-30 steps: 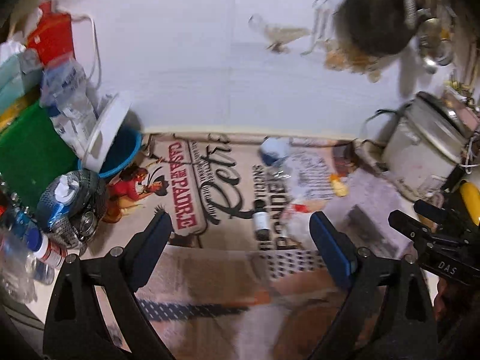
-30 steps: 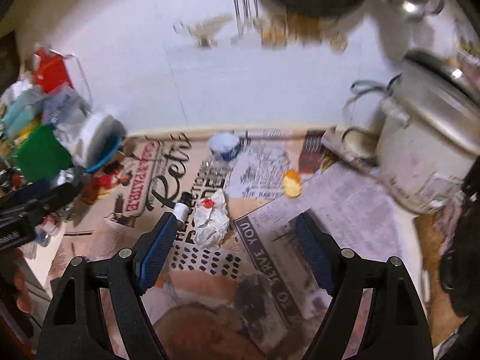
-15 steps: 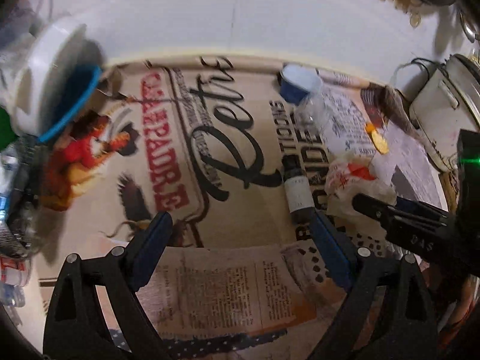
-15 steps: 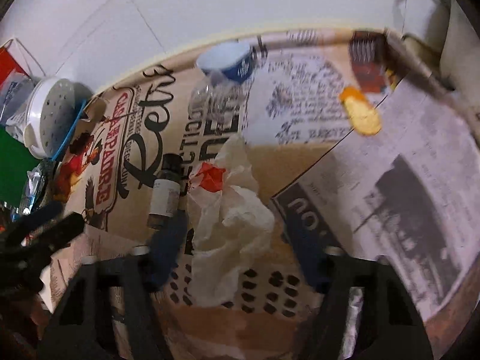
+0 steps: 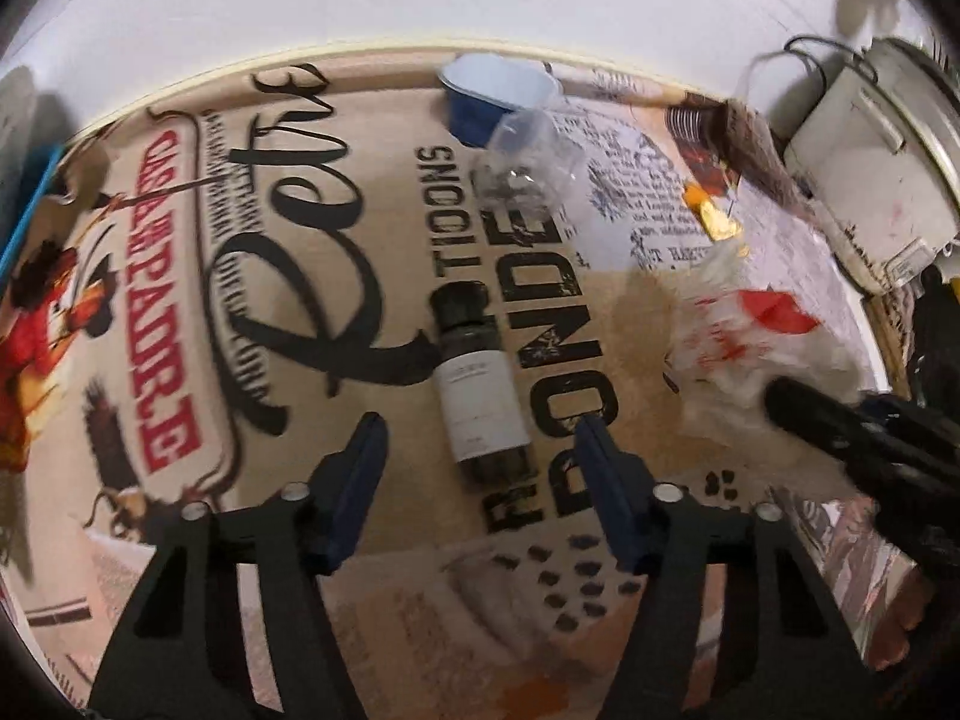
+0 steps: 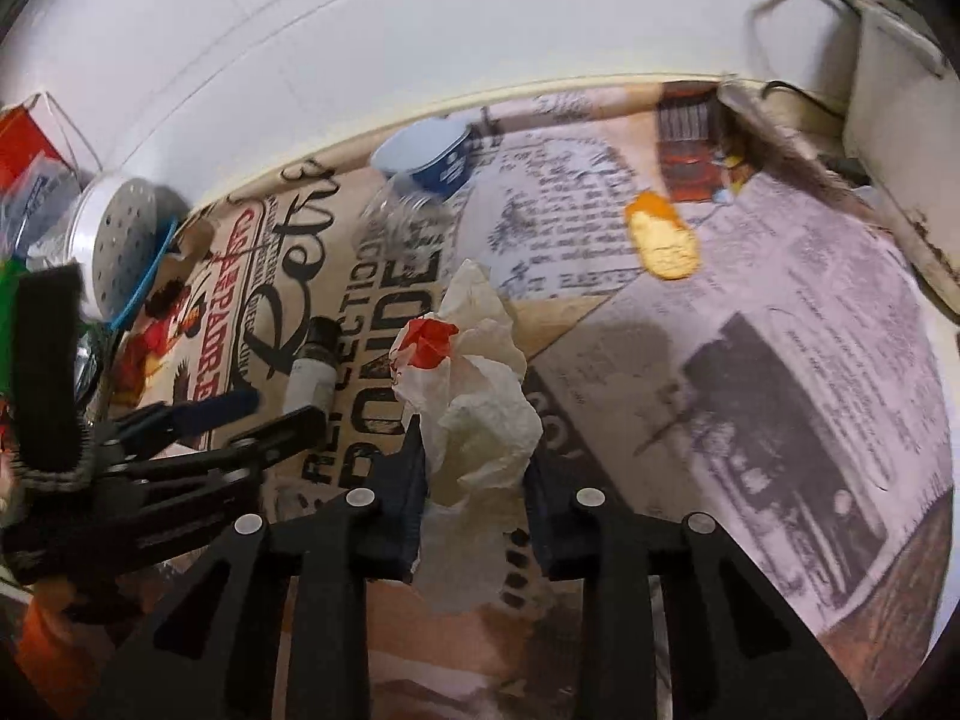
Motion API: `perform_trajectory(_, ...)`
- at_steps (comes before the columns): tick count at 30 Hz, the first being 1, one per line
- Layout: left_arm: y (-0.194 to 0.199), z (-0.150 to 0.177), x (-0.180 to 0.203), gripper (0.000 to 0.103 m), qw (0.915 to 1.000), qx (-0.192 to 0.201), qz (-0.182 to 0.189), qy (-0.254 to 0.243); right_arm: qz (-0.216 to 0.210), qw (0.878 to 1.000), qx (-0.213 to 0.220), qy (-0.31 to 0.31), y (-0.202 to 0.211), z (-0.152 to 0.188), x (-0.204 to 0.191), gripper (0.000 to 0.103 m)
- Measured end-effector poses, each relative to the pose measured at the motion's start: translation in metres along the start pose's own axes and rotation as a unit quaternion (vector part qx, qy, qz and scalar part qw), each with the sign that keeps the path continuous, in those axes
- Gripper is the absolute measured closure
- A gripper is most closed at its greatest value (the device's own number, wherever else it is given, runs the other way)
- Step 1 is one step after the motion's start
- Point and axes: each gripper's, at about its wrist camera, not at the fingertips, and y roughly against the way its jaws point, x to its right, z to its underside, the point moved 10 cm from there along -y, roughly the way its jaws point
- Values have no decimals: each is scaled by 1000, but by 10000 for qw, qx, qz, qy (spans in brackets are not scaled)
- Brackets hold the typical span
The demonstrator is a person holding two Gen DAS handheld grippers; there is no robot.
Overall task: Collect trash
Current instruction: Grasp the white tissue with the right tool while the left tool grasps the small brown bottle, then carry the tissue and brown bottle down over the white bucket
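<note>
A small dark bottle (image 5: 477,384) with a white label lies on the printed tablecloth (image 5: 300,312). My left gripper (image 5: 480,456) points down at it; its jaws are closing, with the bottle's base between the blue pads and a gap on each side. To its right lies a crumpled white wrapper (image 6: 480,414) with red print, also in the left wrist view (image 5: 750,336). My right gripper (image 6: 474,468) straddles that wrapper; its jaws are closing and both pads touch its sides. The bottle (image 6: 309,372) also shows in the right wrist view, beside my left gripper (image 6: 252,414).
A blue cup (image 5: 492,96) lies tipped by the wall, with a clear plastic cup (image 5: 528,162) in front of it. An orange-yellow scrap (image 6: 663,240) rests on newspaper. A white rice cooker (image 5: 870,150) stands at the right. A white perforated lid (image 6: 114,240) and clutter crowd the left.
Both grippers have dropped close to the table. The left's jaws have narrowed around the bottle's base. The right's jaws have closed in onto the crumpled wrapper.
</note>
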Motion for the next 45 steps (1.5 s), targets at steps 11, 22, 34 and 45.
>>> perform_trajectory(11,-12,-4,1,74,9988,80,-473,79,46,9998,201,-69,28,19,29,77)
perform_trajectory(22,62,21,76,76,9963,721,-460,99,-163,9981,584,70,95,45,58,78)
perform_trajectory(34,183,78,171,76,9842,1663,-524,311,-551,9897,1126,691,198,81,66,78)
perform_trajectory(45,259,141,194,76,9772,2064,-421,261,-663,9824,1525,848,259,128,42,78)
